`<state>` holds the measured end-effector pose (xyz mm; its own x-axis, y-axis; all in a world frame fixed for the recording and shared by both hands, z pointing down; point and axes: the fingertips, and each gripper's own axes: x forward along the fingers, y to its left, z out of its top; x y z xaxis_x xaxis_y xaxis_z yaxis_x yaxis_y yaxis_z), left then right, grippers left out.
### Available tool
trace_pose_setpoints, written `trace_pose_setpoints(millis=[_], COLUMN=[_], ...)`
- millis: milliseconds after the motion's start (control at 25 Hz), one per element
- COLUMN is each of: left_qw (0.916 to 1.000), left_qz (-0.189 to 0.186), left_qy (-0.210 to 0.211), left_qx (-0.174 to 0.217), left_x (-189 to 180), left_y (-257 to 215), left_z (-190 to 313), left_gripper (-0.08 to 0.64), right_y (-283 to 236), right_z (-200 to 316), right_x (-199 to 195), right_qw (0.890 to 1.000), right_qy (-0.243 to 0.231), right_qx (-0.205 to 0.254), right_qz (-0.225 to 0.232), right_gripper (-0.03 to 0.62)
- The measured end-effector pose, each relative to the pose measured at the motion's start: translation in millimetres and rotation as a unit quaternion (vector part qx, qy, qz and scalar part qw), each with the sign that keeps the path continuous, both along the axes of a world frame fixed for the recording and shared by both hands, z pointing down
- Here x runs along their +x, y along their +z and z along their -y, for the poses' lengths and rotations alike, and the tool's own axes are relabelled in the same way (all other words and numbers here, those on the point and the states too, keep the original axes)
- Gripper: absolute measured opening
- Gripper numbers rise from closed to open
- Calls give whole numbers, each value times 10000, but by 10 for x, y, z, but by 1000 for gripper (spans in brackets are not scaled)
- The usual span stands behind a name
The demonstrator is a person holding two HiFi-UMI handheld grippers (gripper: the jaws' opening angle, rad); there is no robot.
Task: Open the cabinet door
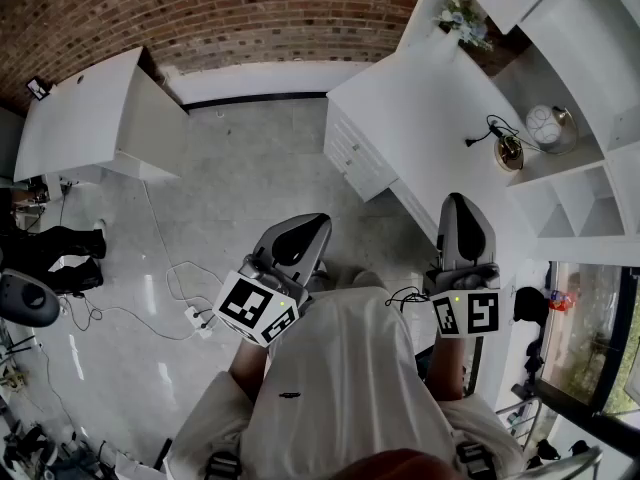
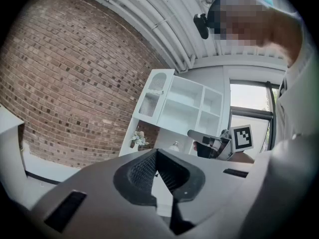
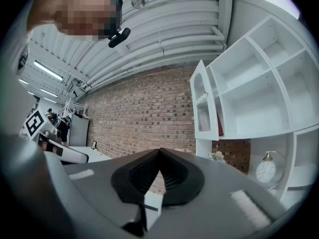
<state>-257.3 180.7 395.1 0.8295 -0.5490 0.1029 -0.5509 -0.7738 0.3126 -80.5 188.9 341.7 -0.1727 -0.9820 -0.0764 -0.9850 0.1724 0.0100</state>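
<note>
Left gripper (image 2: 156,156): jaws clenched tip to tip, nothing between the ribbed black pads. Right gripper (image 3: 159,153): the same, pinched closed and empty. Both are held roughly level in front of the person's torso, side by side but apart, each with its marker cube nearest the body.

Ahead of the grippers and to the right is a white desk (image 1: 430,108). On and above it stands a tall white shelf unit (image 3: 259,83) of open compartments. A posy of flowers (image 1: 465,13) and a round globe lamp (image 1: 545,123) sit there. Behind runs a brick wall (image 3: 144,113). A second white table (image 1: 90,118) stands well off to the left, and cables (image 1: 180,288) trail over the pale floor.

The cabinet door (image 3: 202,106) is high at the shelf unit's upper left corner, nearest the brick wall and above the flowers. It is well apart from both grippers. It is a narrow white panel with an arched insert, mesh or glass; which cannot be told. It appears to stand out from the unit at an angle, so it may be partly open.

The door is probably light and stiff and swings freely on hinges. The insert looks the fragile part. No knob can be made out, so the best hold is likely the solid frame at the free edge, pulled gently along the door's arc.
</note>
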Motion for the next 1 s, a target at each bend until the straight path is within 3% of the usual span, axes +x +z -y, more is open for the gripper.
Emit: trace_pose_setpoints(millis=[200,360,560,1000], left_qw=[10000,9999,9989,9988], left_qz=[15,78,223,408], left_qy=[-51,84,396,258], left_qx=[-44,-77,91,90], left_x=[300,731,1287,1719], left_y=[-65,-78,-188,-196], left_z=[-322,-538,-875,-1377], left_gripper=[9,9,9,9], right_y=[-71,-6,103,118], right_z=[-401,-680,-1003,-1639], right_x=[286,452,795,1501], right_qw=[10000,9990,9987,9983], right_qy=[-5,-378,-470,-109], right_qx=[7,-102,-108,77], right_qz=[20,-217,131,571], right_gripper=[8,6,6,6])
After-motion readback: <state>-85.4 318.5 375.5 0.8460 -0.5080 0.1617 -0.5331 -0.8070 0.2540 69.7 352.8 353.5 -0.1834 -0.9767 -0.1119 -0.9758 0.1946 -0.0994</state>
